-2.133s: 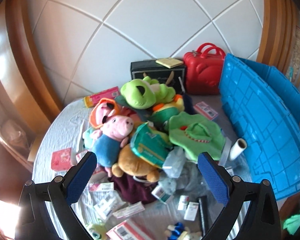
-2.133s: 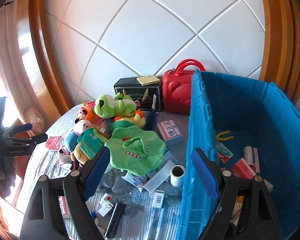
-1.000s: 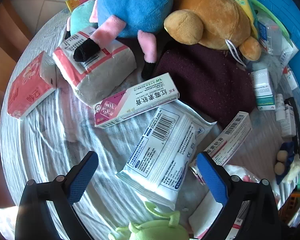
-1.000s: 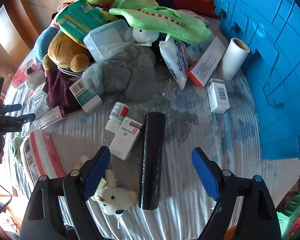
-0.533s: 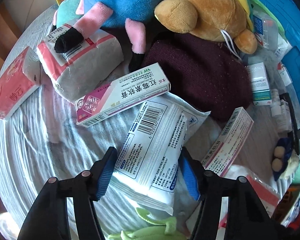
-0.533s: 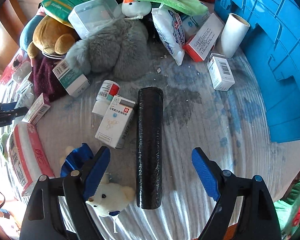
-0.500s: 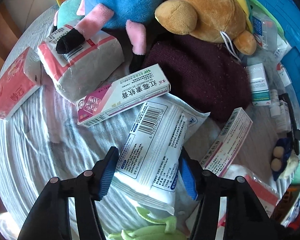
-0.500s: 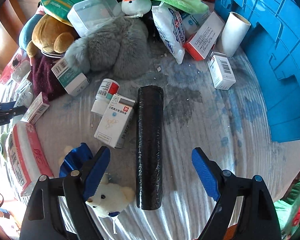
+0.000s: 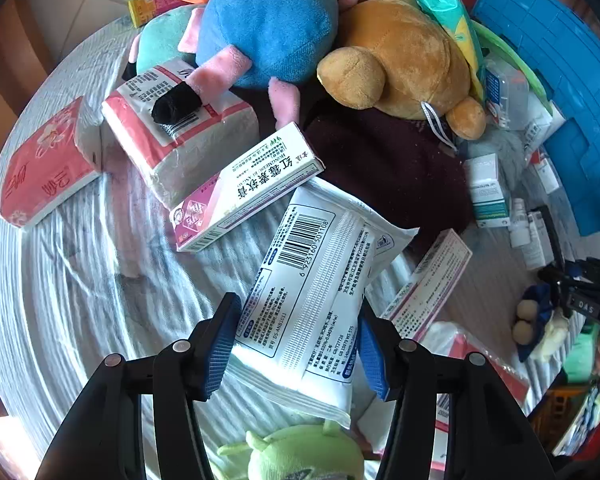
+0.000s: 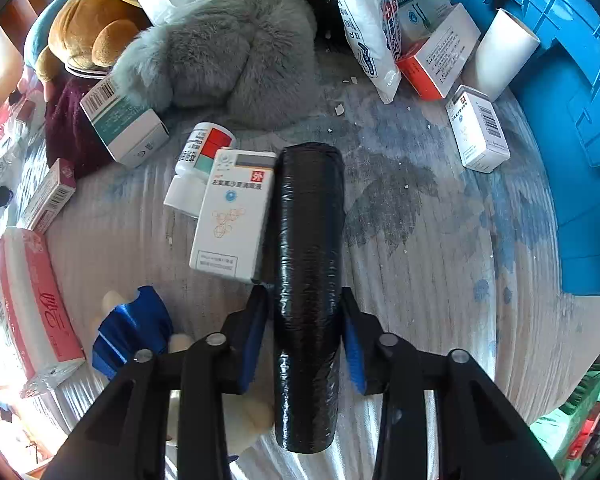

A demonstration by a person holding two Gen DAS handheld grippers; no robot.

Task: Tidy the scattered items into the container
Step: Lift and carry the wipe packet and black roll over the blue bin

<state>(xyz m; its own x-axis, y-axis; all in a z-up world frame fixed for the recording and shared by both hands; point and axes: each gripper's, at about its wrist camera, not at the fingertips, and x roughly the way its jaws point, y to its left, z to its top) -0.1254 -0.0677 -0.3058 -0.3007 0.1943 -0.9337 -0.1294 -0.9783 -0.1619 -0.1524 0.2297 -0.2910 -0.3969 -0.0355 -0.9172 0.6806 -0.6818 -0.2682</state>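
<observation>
- Beside the big blue plastic crate (image 10: pixel 572 92), on the ribbed pale tablecloth (image 10: pixel 440 280), lay the black film-wrapped roll (image 10: pixel 306 264), apart from the crate wall and nearer than the plush heap.
- The right gripper (image 10: pixel 305 336) straddled the roll's near half, blue pads pressed against both flanks: clenched on it, by the look of it.
- The roll's long axis ran straight ahead of the right gripper, in line with its fingers, so I judged a plain lift and a swing towards the crate would do.
- The left gripper (image 9: pixel 298 344) was closed across the near end of the white soft pack with the barcode (image 9: pixel 316 280), well apart from the crate.
- That pack's length pointed away from the left gripper, towards the dark maroon cloth (image 9: pixel 384 168).
- Of the two, the right gripper sat nearer the crate.
</observation>
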